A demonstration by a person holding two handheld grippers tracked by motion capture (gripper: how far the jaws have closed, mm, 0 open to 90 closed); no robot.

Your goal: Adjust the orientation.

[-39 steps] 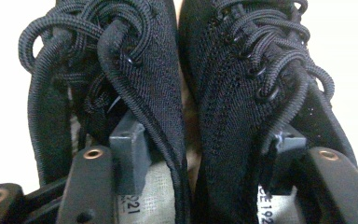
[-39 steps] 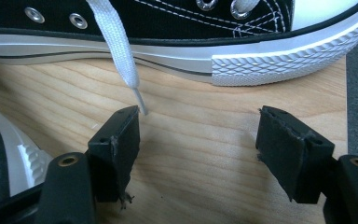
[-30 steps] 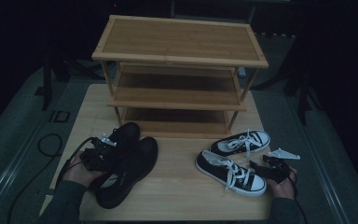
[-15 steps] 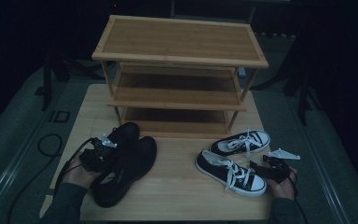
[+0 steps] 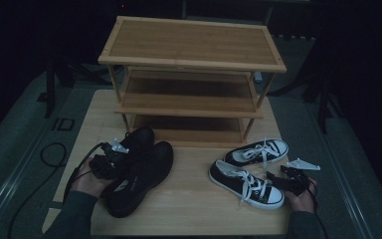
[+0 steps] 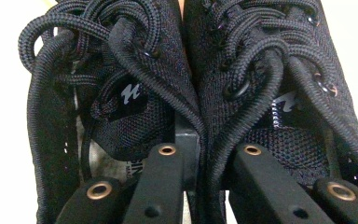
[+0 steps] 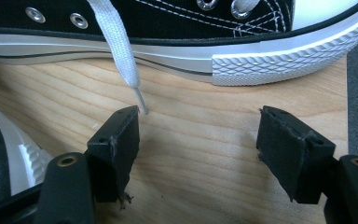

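Wooden shoe rack (image 5: 191,74): three tiers, at the far side of our table (image 5: 189,209). Black shoes (image 5: 139,172): a pair, side by side at front left, just before the rack. Black-and-white sneakers (image 5: 251,172): a pair, front right. Left gripper (image 5: 110,162): we have just drawn its jaws together, one inside each black shoe, pinching the two inner collars between them. Right gripper (image 5: 284,178): jaws wide, nothing between them, just beside the nearer sneaker's toe.
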